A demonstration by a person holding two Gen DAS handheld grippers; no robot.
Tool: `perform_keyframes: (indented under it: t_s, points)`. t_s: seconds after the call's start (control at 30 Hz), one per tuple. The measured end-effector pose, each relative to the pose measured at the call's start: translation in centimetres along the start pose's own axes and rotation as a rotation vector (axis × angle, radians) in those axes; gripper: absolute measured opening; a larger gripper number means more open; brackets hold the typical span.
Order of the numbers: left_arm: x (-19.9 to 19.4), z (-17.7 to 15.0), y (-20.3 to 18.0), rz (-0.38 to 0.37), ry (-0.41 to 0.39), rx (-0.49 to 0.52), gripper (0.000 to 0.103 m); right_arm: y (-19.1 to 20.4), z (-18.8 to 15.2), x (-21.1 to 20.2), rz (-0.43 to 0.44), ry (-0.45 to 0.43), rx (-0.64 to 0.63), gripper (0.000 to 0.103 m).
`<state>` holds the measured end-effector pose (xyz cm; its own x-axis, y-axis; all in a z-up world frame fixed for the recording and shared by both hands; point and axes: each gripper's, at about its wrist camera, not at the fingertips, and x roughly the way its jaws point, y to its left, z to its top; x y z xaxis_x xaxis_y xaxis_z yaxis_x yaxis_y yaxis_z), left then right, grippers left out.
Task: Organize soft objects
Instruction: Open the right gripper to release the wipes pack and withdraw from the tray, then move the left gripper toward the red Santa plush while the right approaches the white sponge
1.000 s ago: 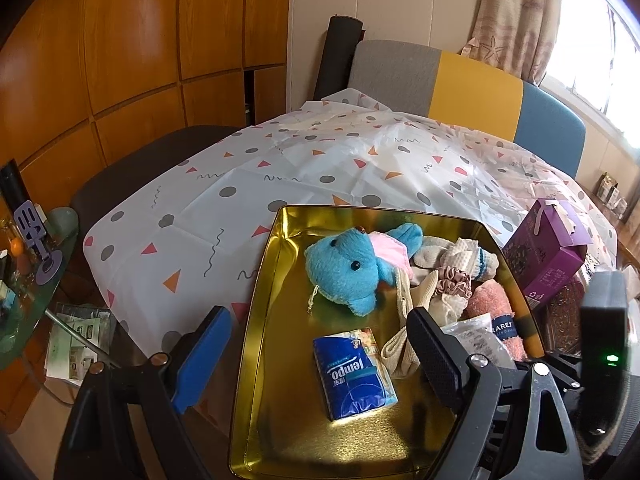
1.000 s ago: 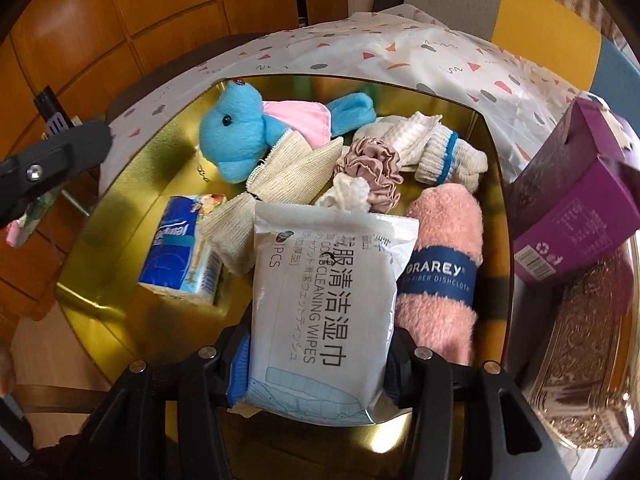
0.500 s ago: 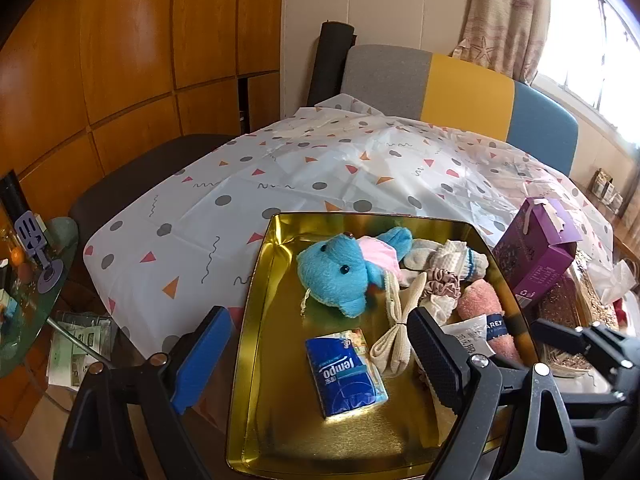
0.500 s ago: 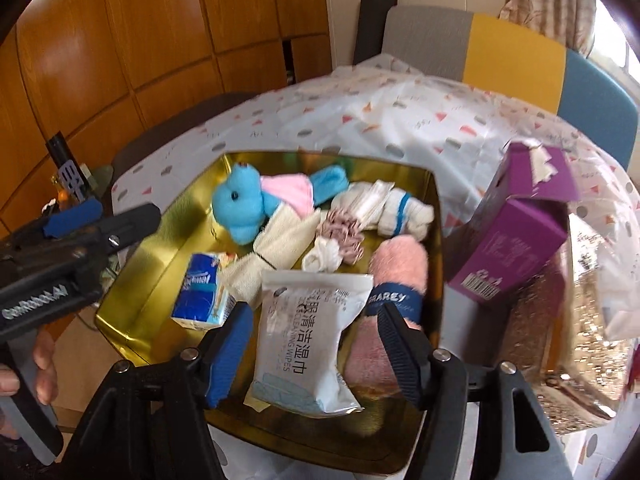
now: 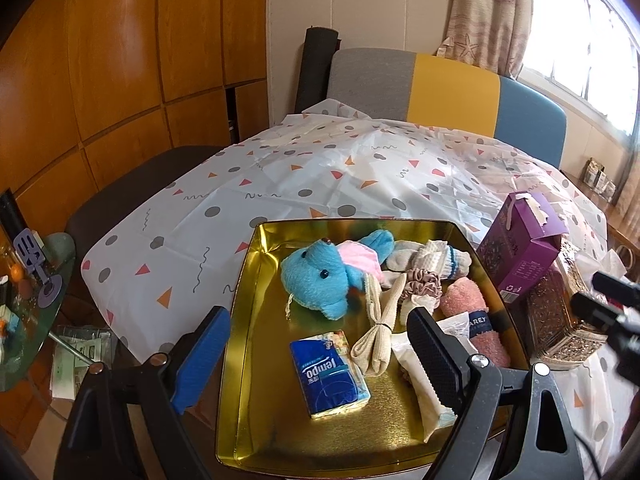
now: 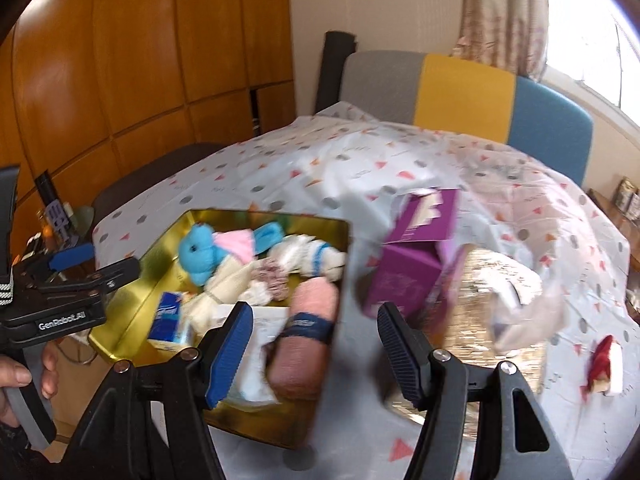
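Note:
A gold tray [image 5: 248, 344] [image 6: 132, 300] holds a blue plush toy [image 5: 320, 280] [image 6: 200, 252], a blue tissue pack [image 5: 330, 372] [image 6: 168, 316], a beige folded cloth [image 5: 378, 324], a pink rolled towel [image 5: 476, 324] [image 6: 308, 336], a wet-wipes packet [image 5: 416, 380] [image 6: 256, 364], a scrunchie [image 5: 424, 284] and white socks [image 5: 436, 258]. My left gripper [image 5: 316, 356] is open and empty above the tray's near left part. My right gripper [image 6: 316, 344] is open and empty, raised over the tray's right edge.
A purple box [image 5: 520, 248] [image 6: 416, 264] and a glittery gold container [image 5: 556, 320] [image 6: 480, 312] stand right of the tray. A small red-and-white item [image 6: 604, 360] lies at far right. A patterned tablecloth [image 5: 320, 176] covers the table. A chair [image 5: 440, 92] stands behind.
My right gripper let go of the wet-wipes packet, opened, and pulled back up and to the right. My left gripper backed away slightly and stayed open.

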<state>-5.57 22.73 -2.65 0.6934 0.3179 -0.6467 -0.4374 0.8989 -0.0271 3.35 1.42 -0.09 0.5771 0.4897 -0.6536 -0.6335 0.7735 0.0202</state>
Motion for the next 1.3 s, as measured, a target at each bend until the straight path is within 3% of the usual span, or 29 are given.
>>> perform_keyframes:
  t_s: [0.23, 0.57, 1.0, 1.17, 1.3]
  points:
    - [-0.7, 0.3, -1.3, -0.008, -0.018, 0.036, 0.090, -5.6, -0.6, -2.4, -0.106, -0.035, 0.078, 0.066]
    - [-1.5, 0.7, -3.8, -0.034, -0.033, 0.098, 0.090, -15.7, -2.6, -6.5, -0.324, -0.063, 0.227, 0.066]
    - [-2.8, 1.0, -8.7, -0.092, -0.057, 0.205, 0.090, -30.2, -9.4, -9.1, -0.635, -0.034, 0.517, 0.066]
    - [-3.5, 1.5, -11.3, -0.125, -0.073, 0.256, 0.090, -34.0, -13.4, -9.7, -0.683, -0.017, 0.673, 0.066]
    - [-4.2, 2.1, -13.6, -0.164, -0.094, 0.292, 0.090, -35.2, -14.3, -10.3, -0.656, -0.006, 0.770, 0.066]
